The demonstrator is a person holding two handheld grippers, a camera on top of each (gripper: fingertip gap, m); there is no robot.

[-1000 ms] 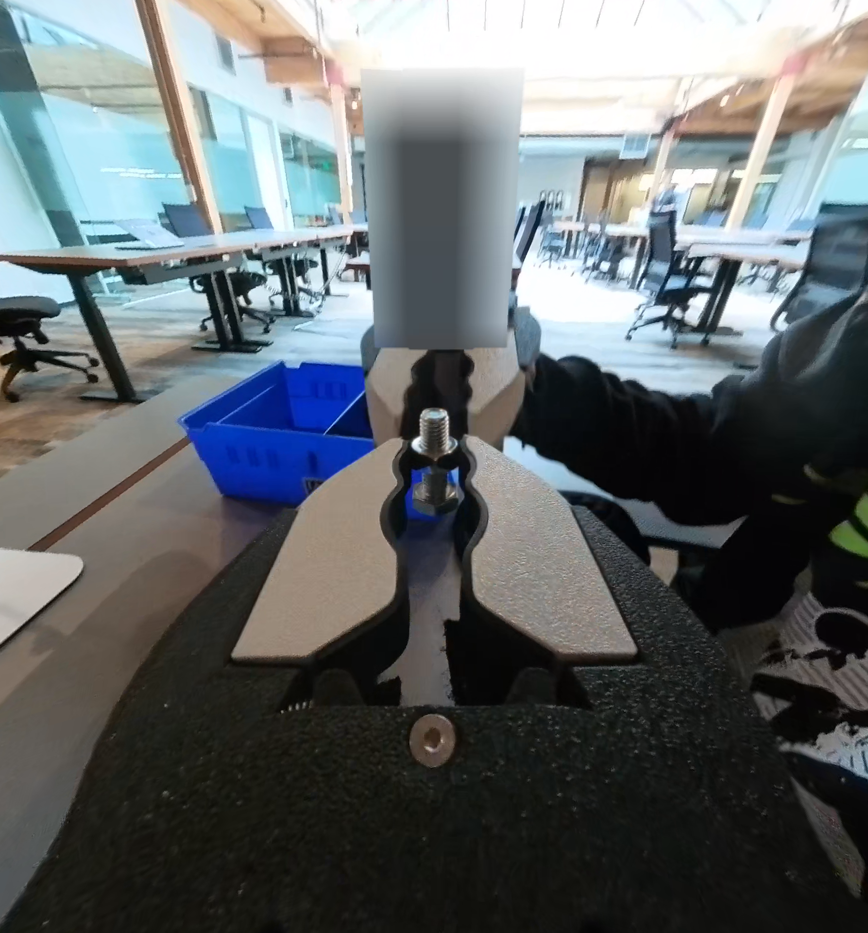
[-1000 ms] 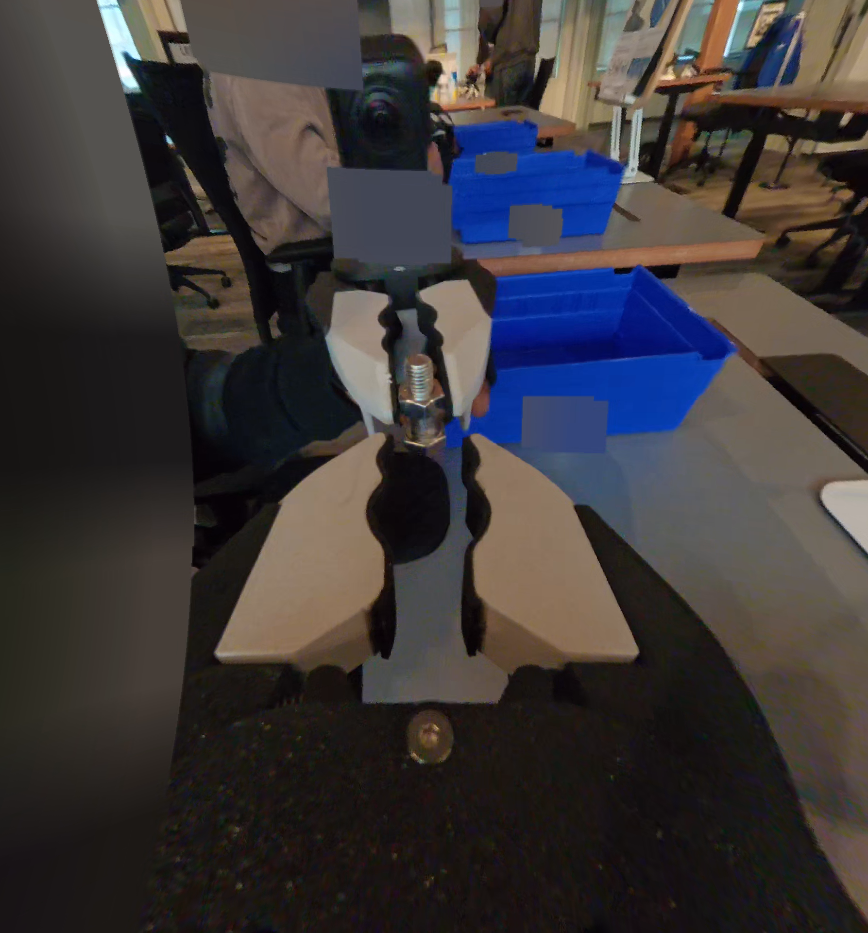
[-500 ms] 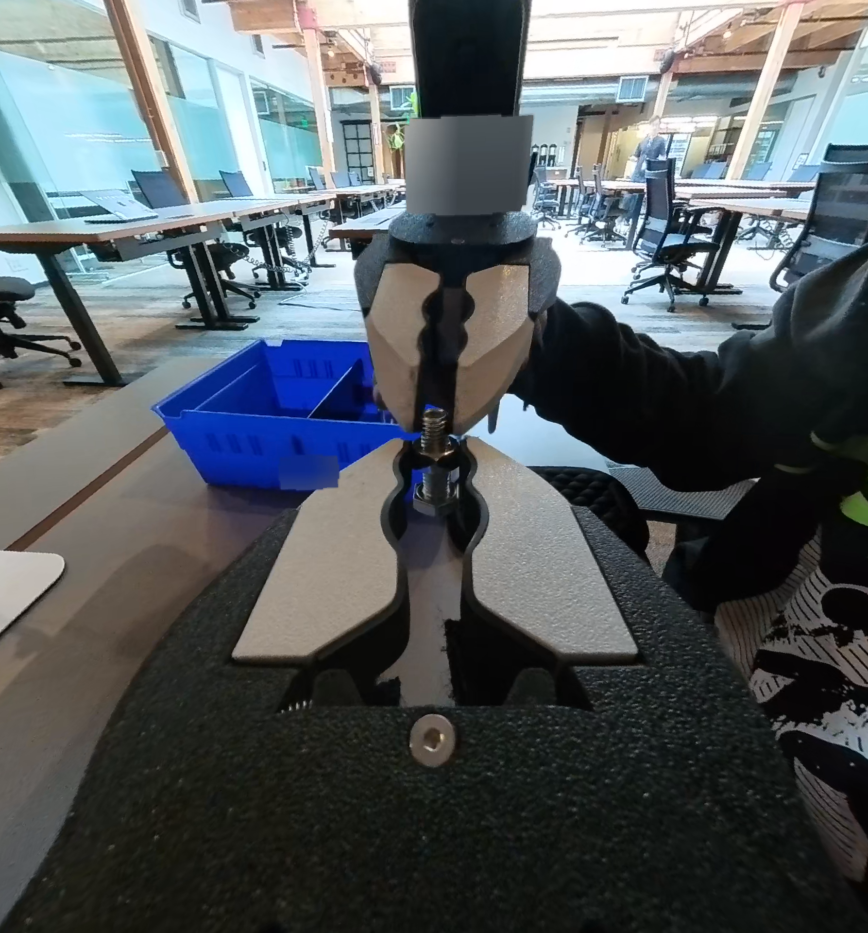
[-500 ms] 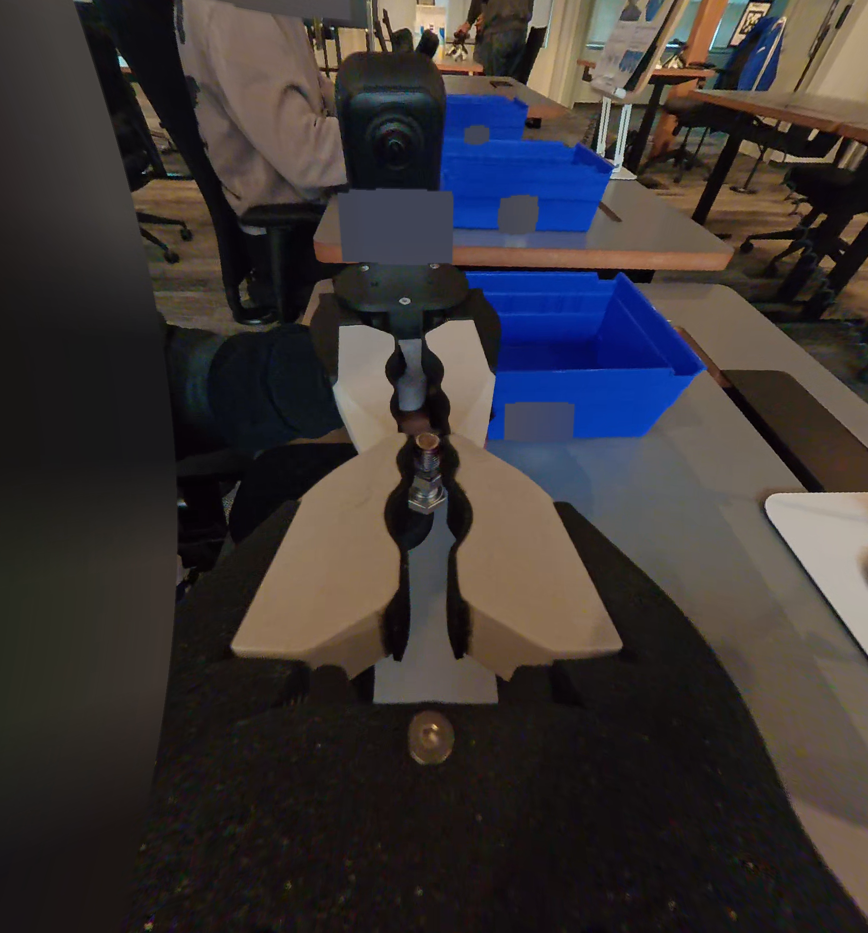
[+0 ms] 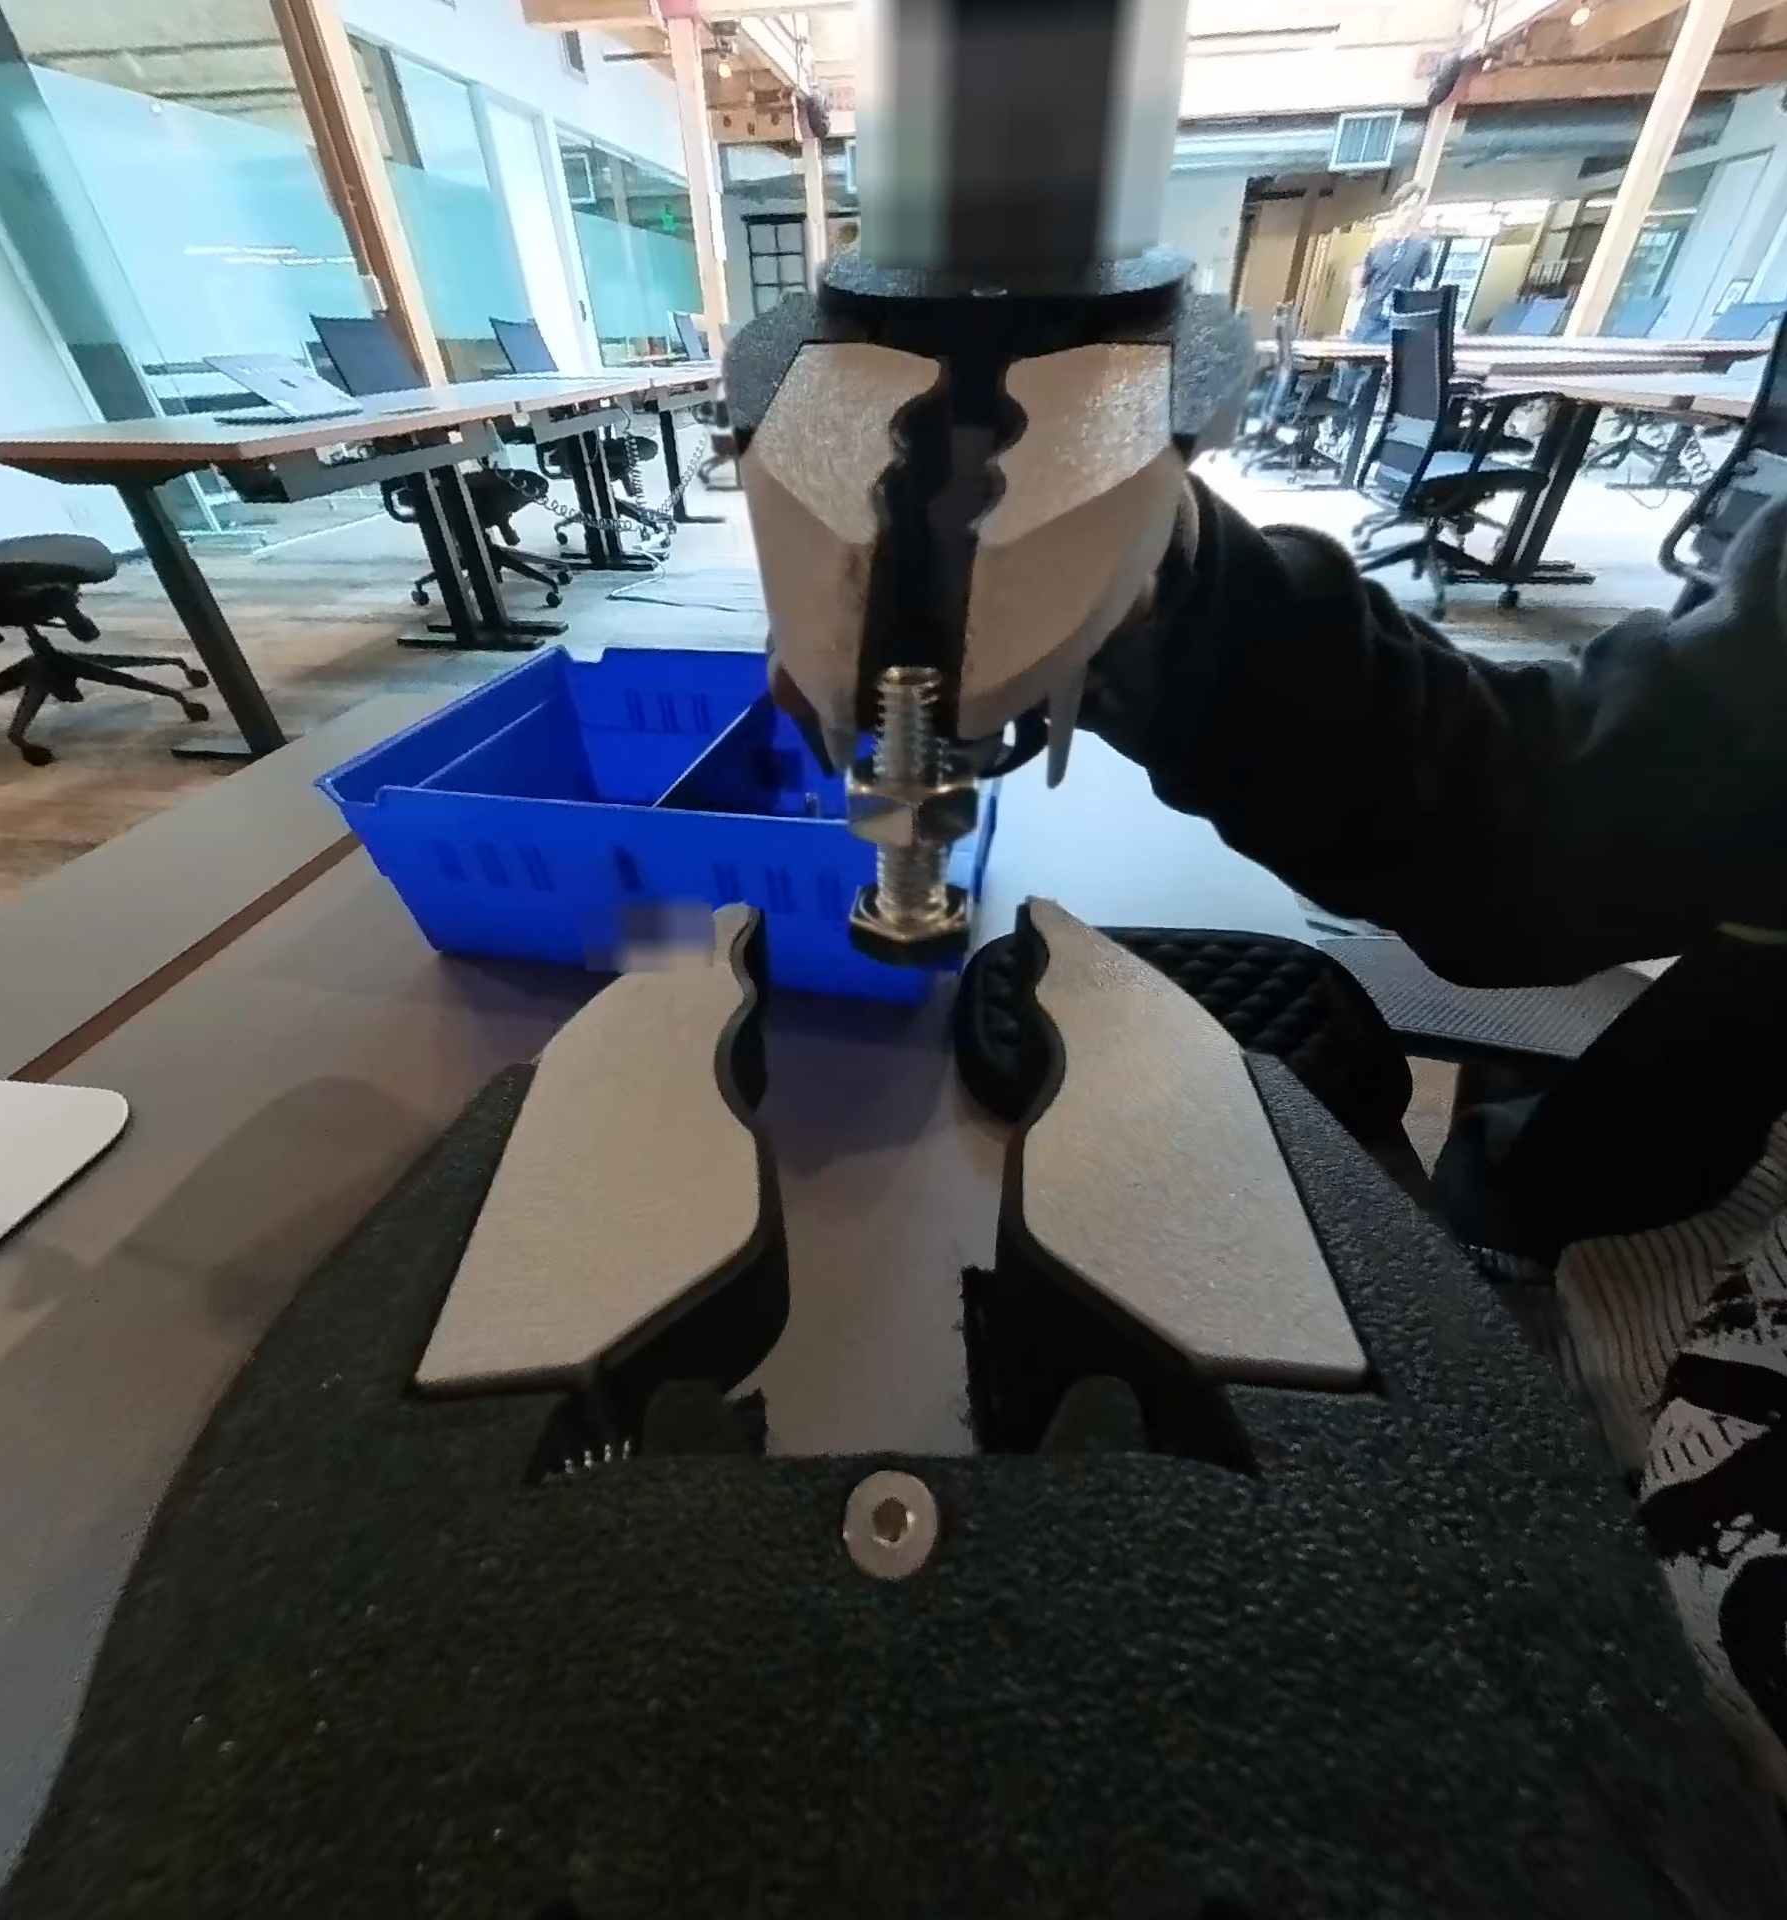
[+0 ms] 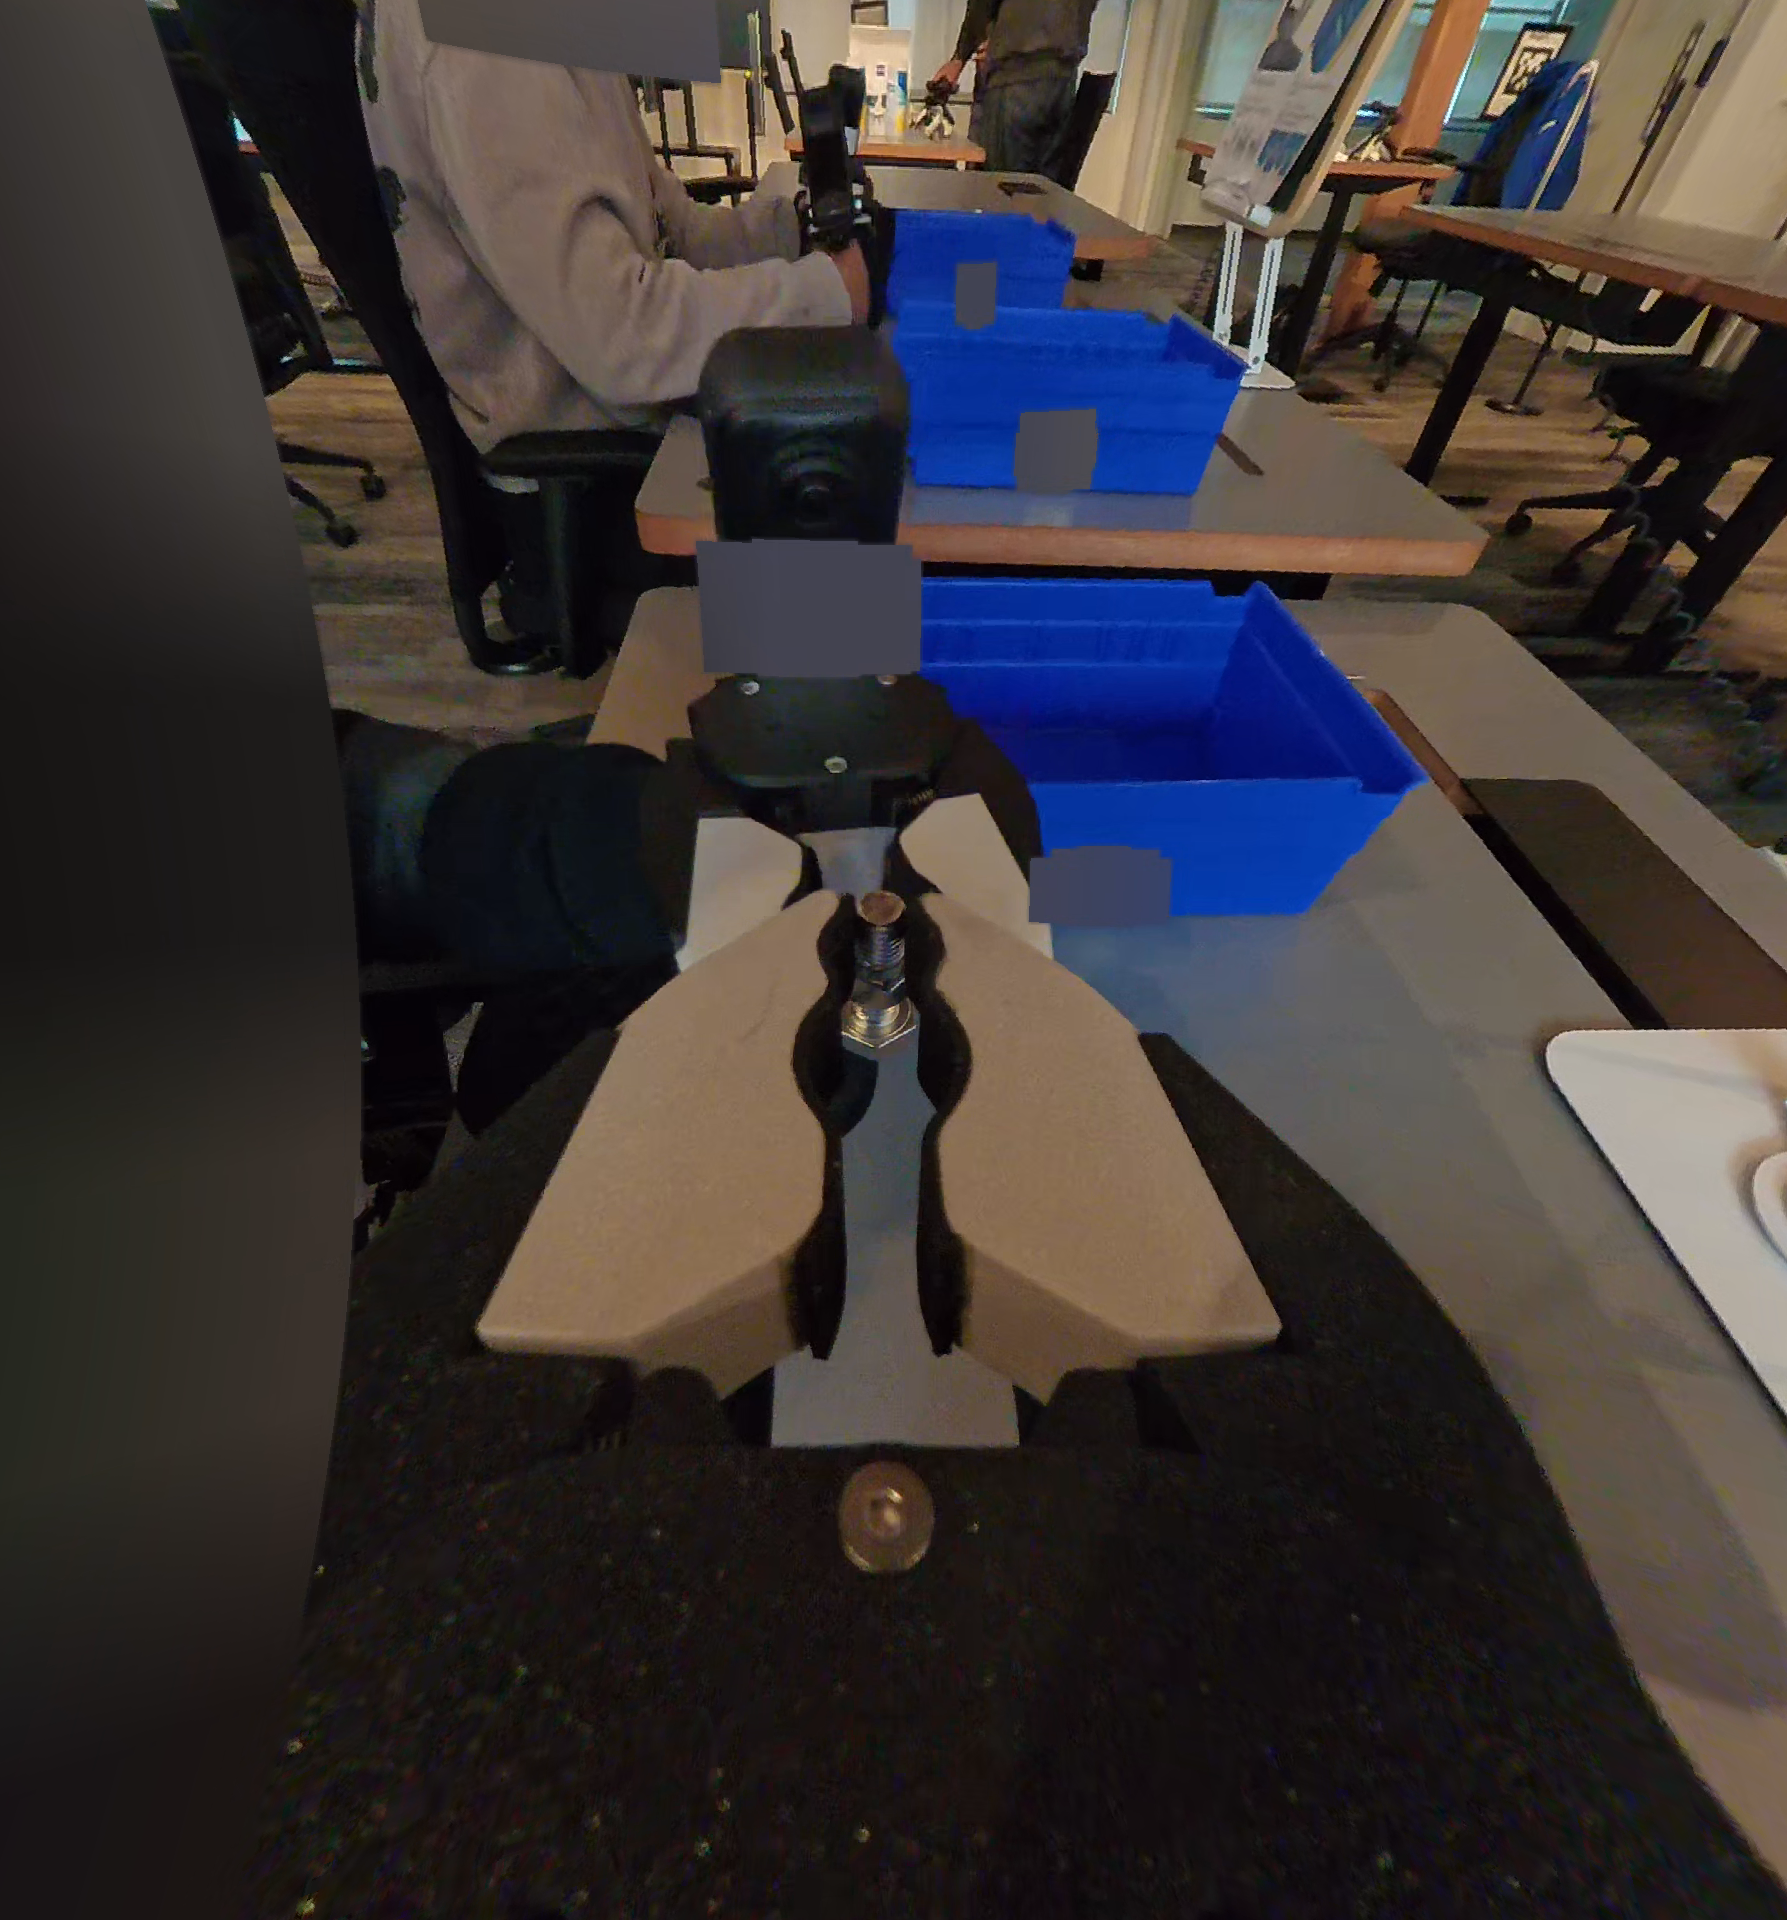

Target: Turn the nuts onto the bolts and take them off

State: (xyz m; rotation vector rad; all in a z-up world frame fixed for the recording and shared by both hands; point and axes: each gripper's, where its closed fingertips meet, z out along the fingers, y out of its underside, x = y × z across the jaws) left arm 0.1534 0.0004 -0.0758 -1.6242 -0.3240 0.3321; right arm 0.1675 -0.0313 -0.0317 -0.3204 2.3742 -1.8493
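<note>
Left wrist view: the left tongs [image 5: 858, 935] are spread apart below the bolt [image 5: 908, 831], which is clamped by the right tongs [image 6: 881, 940]. The nut [image 5: 910, 812] should be gripped squarely and turned without tilting.
</note>
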